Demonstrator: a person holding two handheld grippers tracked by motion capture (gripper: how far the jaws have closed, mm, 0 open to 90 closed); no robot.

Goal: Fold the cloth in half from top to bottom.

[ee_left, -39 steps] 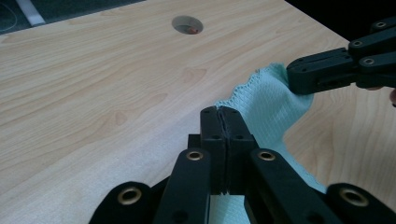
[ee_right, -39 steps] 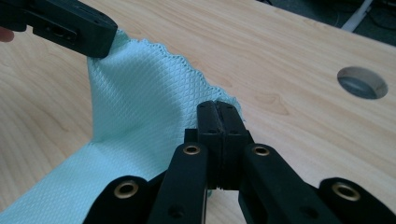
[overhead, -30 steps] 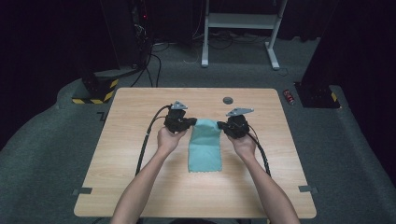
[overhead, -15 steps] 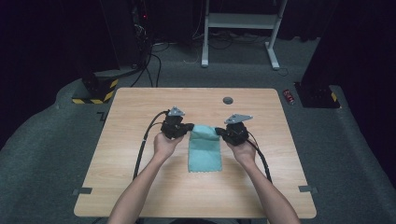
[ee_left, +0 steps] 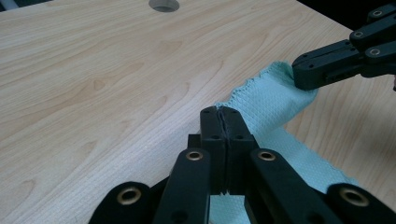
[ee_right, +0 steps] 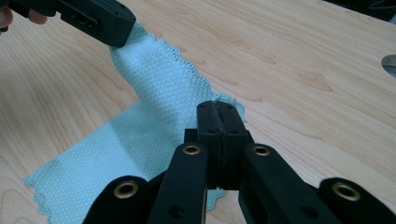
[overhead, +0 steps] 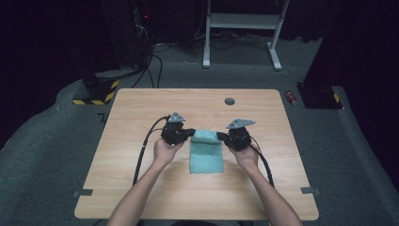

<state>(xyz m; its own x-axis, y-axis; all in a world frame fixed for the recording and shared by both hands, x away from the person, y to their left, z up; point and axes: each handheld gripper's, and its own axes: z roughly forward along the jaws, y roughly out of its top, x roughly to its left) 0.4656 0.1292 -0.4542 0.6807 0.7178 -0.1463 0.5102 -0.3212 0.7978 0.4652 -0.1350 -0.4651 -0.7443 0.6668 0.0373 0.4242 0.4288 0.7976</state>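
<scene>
item: teal cloth (overhead: 206,151), waffle-textured with scalloped edges. location: middle of the wooden table (overhead: 141,113), between the person's two hands. its near part lies flat on the wood; its far edge is lifted and folded back toward the person, held at both far corners

left gripper (overhead: 188,133): jaws pressed together, clamped on the cloth's far left corner. in the left gripper view (ee_left: 223,122) the fabric edge shows pinched between the closed jaws, cloth running off to the right to the other gripper (ee_left: 308,70)

right gripper (overhead: 223,137): jaws pressed together, clamped on the cloth's far right corner. in the right gripper view (ee_right: 217,116) a strip of cloth (ee_right: 154,84) stretches from its jaws up to the left gripper (ee_right: 122,29)

other: round grommet hole (overhead: 229,101) in the tabletop, beyond the cloth, well apart from it; black cables trailing from each gripper toward the person; grey carpeted floor (overhead: 56,141) around the table
</scene>
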